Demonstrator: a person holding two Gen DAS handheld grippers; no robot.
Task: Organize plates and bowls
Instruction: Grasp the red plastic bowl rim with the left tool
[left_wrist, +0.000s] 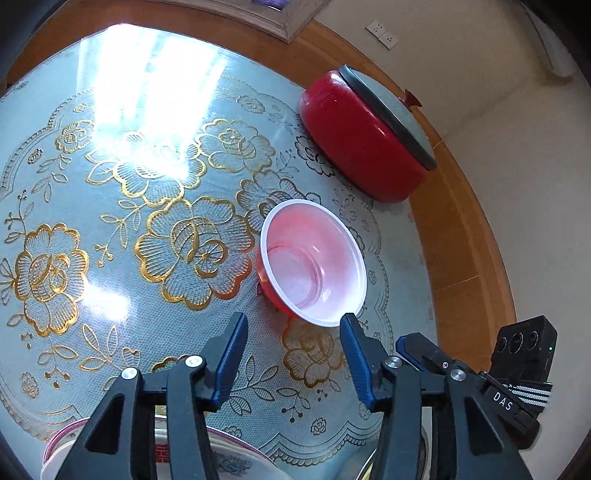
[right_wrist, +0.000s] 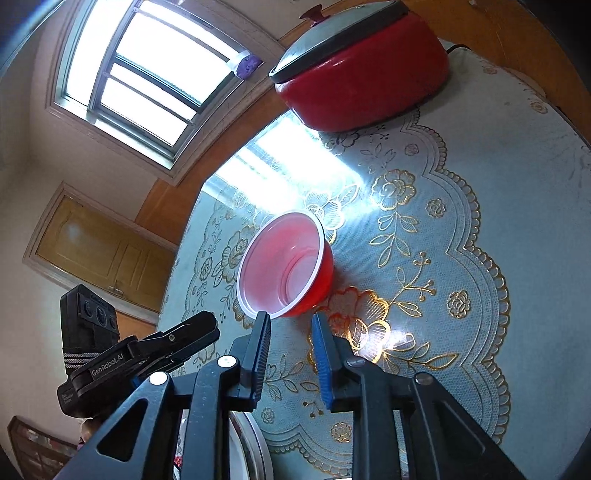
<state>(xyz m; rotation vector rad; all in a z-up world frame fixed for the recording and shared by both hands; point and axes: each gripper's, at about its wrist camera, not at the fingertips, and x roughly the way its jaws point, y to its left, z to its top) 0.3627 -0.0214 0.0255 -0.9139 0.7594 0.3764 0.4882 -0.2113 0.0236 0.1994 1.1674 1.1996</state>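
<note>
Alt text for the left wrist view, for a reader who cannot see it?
A red bowl with a white inside stands upright on a floral tablecloth, just beyond the open, empty left tool. A lidded red pot sits behind.

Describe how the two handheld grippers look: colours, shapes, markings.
The left gripper and the right gripper are alike: black angular frames with silver pivot bolts and blue ribbed finger pads. The left body bears "GenRobot.AI", the right "DAS"; each carries a strapped black three-lens module.
</note>
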